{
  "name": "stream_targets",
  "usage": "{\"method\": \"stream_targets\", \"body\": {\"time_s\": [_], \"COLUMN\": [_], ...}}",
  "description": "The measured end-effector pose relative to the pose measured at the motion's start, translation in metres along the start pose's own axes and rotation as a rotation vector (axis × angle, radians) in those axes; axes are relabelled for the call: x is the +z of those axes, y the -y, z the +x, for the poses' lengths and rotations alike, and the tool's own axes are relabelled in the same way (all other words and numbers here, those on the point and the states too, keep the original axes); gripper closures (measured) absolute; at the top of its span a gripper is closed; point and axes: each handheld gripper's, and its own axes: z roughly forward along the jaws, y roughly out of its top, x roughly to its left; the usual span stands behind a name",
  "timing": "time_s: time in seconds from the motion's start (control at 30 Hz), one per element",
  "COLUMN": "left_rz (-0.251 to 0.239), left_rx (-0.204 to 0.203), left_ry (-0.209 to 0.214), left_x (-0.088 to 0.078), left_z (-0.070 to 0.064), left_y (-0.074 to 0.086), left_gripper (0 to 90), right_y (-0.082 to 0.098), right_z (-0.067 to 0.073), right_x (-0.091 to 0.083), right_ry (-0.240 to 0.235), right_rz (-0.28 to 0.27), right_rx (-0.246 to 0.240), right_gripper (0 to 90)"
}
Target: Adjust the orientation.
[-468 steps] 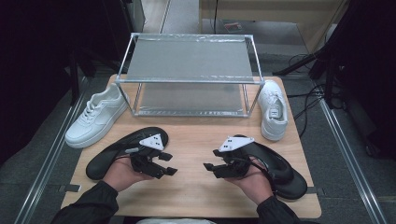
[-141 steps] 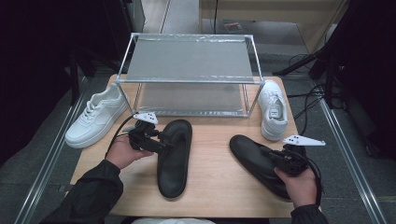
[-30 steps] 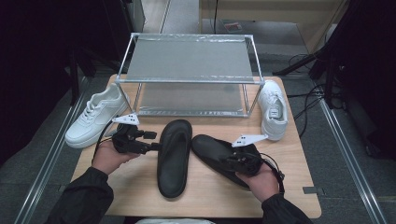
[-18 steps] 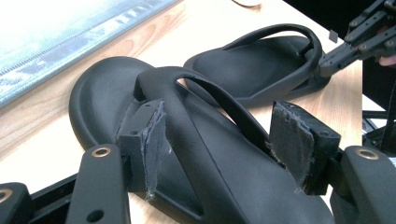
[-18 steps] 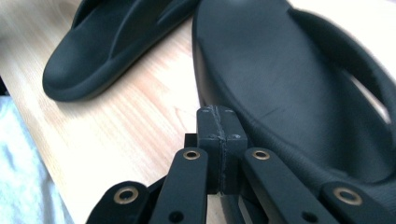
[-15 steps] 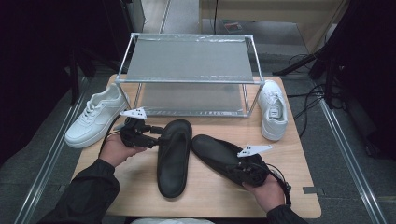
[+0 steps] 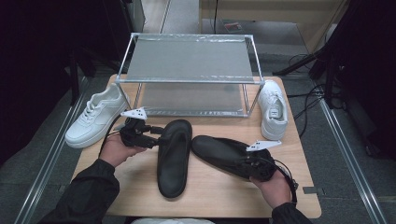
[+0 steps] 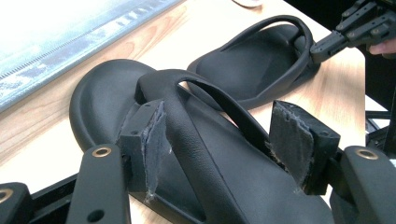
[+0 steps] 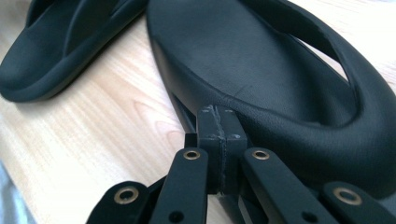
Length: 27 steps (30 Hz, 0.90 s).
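Since a second ago the right claw (image 7: pixel 250 161) has slid back along the right sandal (image 7: pixel 219 151), its jaws pressed together, empty, at the heel. The left claw (image 8: pixel 219 140) gapes wide astride the left sandal's (image 7: pixel 173 156) strap, ungripped. Both lie side by side on the desk (image 7: pixel 210 196), so pairing looks nearly finished.

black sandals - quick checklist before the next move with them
1. Left gripper jaws open around the strap of the left sandal: ok, pads not pressing yet.
2. Right gripper shut, pads together at the edge of the right sandal: ok; real grip on it: cannot tell.
3. Both sandals flat on the table: ok.
4. Sandals lined up as a pair: not ok, the right one lies slanted.
5. Rack shelves free: ok.
6. White sneakers out of the way beside the rack: ok.
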Motion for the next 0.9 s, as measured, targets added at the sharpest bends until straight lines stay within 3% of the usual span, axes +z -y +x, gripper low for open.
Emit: {"method": "stream_targets", "body": {"time_s": [0.27,0.47,0.53,0.9], "left_rz": [0.004,0.009,0.008,0.013], "left_rx": [-0.002,-0.003,-0.005,-0.010], "left_ry": [0.003,0.001,-0.001,-0.016], "left_x": [0.000,0.000,0.000,-0.009], "left_z": [0.000,0.000,0.000,-0.006], "left_y": [0.000,0.001,0.001,0.012], "left_gripper": [36.9,36.9,36.9,36.8], "right_y": [-0.005,-0.006,-0.011,-0.034], "right_z": [-0.011,-0.011,-0.006,0.014], "right_x": [0.001,0.001,0.002,0.028], "right_ry": [0.049,0.048,0.031,-0.010], "right_rz": [-0.018,-0.025,-0.057,-0.065], "right_rx": [0.026,0.038,0.041,-0.001], "right_gripper": [90.0,90.0,90.0,90.0]}}
